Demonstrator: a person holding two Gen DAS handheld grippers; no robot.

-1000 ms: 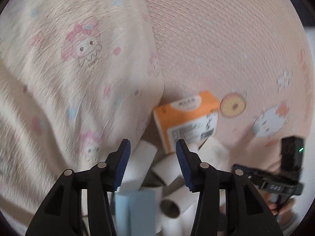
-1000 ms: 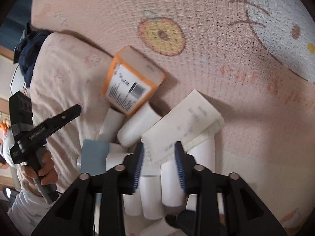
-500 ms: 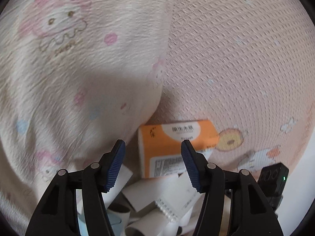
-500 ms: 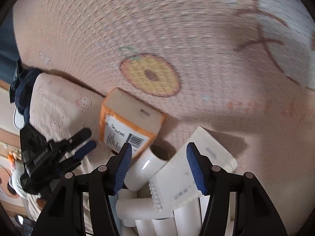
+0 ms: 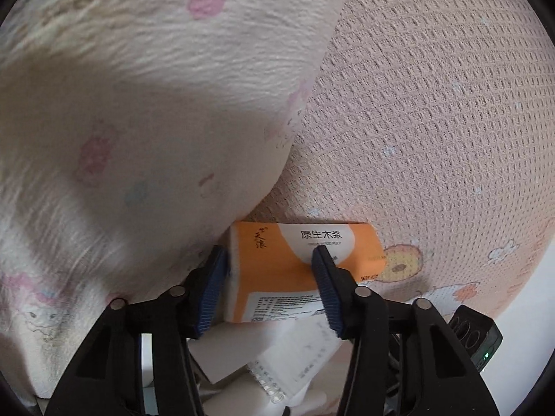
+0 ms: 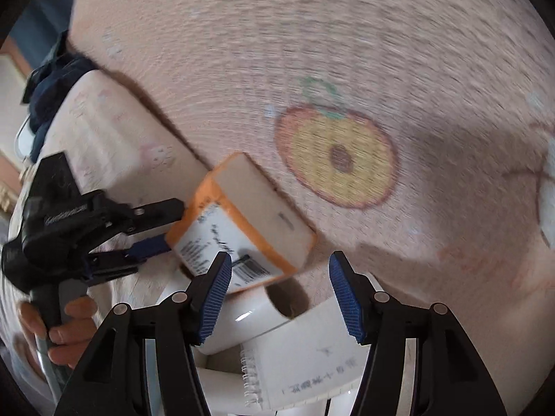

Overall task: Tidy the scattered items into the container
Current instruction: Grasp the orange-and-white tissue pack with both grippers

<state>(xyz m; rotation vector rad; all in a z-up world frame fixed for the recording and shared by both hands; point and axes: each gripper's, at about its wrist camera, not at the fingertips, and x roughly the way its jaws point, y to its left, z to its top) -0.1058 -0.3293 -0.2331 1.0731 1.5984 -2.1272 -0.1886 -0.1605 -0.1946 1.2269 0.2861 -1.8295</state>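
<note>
Left gripper (image 5: 269, 274), jaws just narrowed, now straddles the orange tissue pack (image 5: 298, 263); grip unconfirmed. Right gripper (image 6: 279, 298) gapes empty.

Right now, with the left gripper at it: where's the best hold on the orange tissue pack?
Across the short width of the orange tissue pack, at the near end, coming from above and the pillow side. The left gripper already straddles that end. The pack is a soft block; its long sides look too wide for the jaws.
</note>
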